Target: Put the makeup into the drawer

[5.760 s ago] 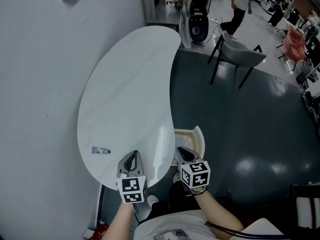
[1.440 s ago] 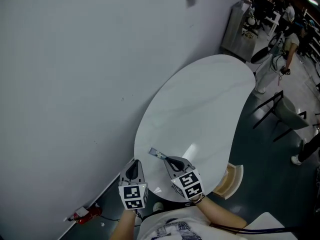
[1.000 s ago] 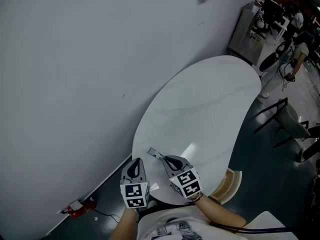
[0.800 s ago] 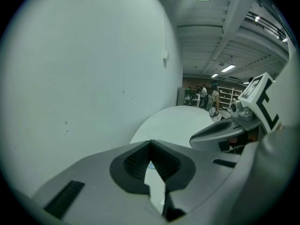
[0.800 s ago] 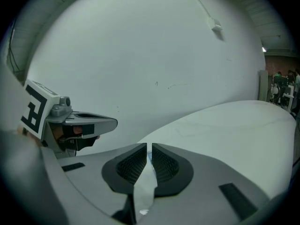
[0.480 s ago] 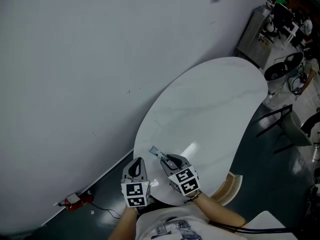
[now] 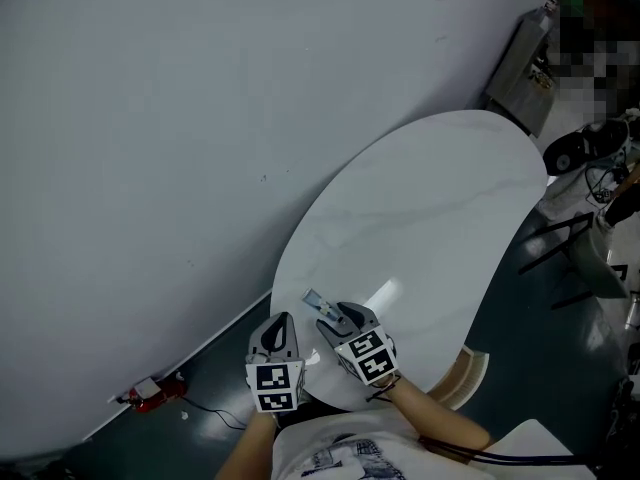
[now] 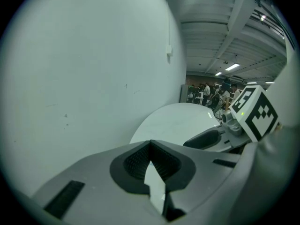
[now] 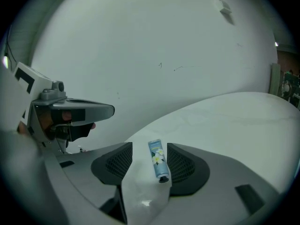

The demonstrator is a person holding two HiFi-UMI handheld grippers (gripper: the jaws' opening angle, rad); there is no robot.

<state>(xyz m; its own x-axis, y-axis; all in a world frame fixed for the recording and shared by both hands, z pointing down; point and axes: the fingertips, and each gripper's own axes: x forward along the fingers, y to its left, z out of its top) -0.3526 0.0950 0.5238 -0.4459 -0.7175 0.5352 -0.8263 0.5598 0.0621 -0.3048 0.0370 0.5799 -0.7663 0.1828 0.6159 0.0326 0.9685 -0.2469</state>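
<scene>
1. Head view
   - A person holds both tools low over the near end of a white, bean-shaped counter [image 7: 430,218], which stands against a plain grey wall [image 7: 150,118].
   - The left hand-held gripper [image 7: 277,321] is over the counter's near edge.
   - The right hand-held gripper [image 7: 327,314] lies just beside it and points at a small blue tube of makeup [image 7: 313,299].
   - The tube lies flat on the counter, right at that gripper's tips.
   - A pale wooden drawer [image 7: 463,375] sticks out from under the counter's edge, off to the right and well apart from the tube.

2. Left gripper view
   - The left hand-held gripper [image 8: 150,143] has its jaws together. The ribbed pads meet at the tips, and nothing is between them.
   - Only a thin wedge of the counter [image 8: 178,118] shows below the point where the pads meet.
   - The right hand-held gripper [image 8: 202,138] reaches in from the right.

3. Right gripper view
   - The right hand-held gripper [image 9: 146,163] has its jaws apart — they have just been opening.
   - The tube of makeup [image 9: 158,160] lies on the counter [image 9: 225,121] in the gap between them, with its dark cap towards the camera.
   - The tube sits nearer the pad on the picture's right. The pads do not press on it.
   - The left hand-held gripper [image 9: 105,110] shows at the left edge.
</scene>
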